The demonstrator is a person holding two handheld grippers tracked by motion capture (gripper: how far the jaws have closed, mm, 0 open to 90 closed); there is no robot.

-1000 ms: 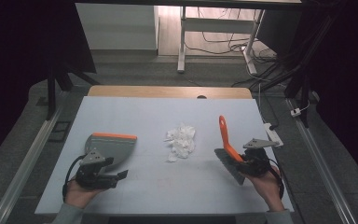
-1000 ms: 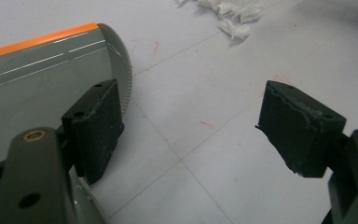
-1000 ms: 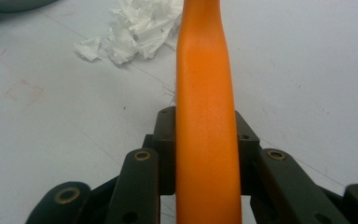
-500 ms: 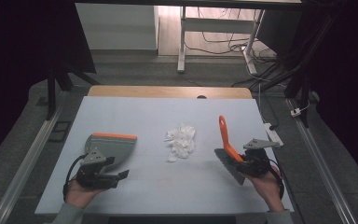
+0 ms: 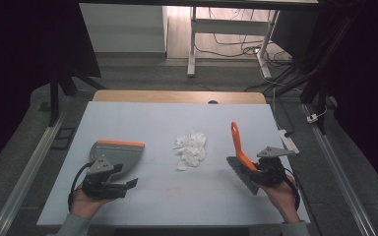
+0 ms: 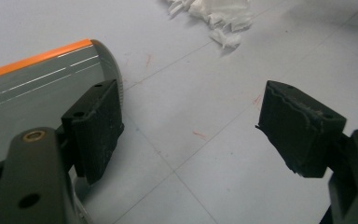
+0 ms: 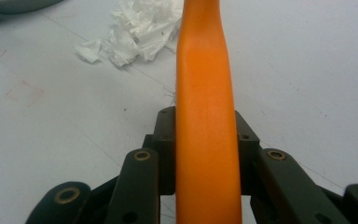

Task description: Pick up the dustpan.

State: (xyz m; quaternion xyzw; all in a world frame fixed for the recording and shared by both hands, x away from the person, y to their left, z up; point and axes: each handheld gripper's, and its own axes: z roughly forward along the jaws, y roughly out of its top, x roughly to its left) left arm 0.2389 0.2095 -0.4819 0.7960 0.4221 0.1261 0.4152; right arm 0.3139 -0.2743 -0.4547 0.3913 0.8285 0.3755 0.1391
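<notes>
A pale worktop (image 5: 142, 123) seen from above, with a person's two hands coming in from the bottom edge, each holding a set of tongs.

At lower left of the high view, the left tongs (image 5: 128, 184) rest low on the worktop, just below a grey dustpan (image 5: 118, 152) with an orange front edge. In the left gripper view the tongs (image 6: 186, 126) stand released, with bare worktop between the two black pads; the dustpan (image 6: 32, 88) lies at the left of that frame, touching or just beside the left pad.

At lower right of the high view, the right tongs (image 5: 256, 169) are clenched on a brush (image 5: 239, 152) with an orange handle. The handle rises toward the top of the frame, tilted a little left, and the dark bristle head sits low by the tongs. In the right gripper view the orange handle (image 7: 207, 116) runs up the middle of the frame, pinched between the two black pads (image 7: 165, 149).

A small heap of torn white paper scraps (image 5: 192, 147) lies at the centre of the worktop, between dustpan and brush and apart from both. It shows at the top of the left gripper view (image 6: 223, 16) and at upper left of the right gripper view (image 7: 135, 30).
</notes>
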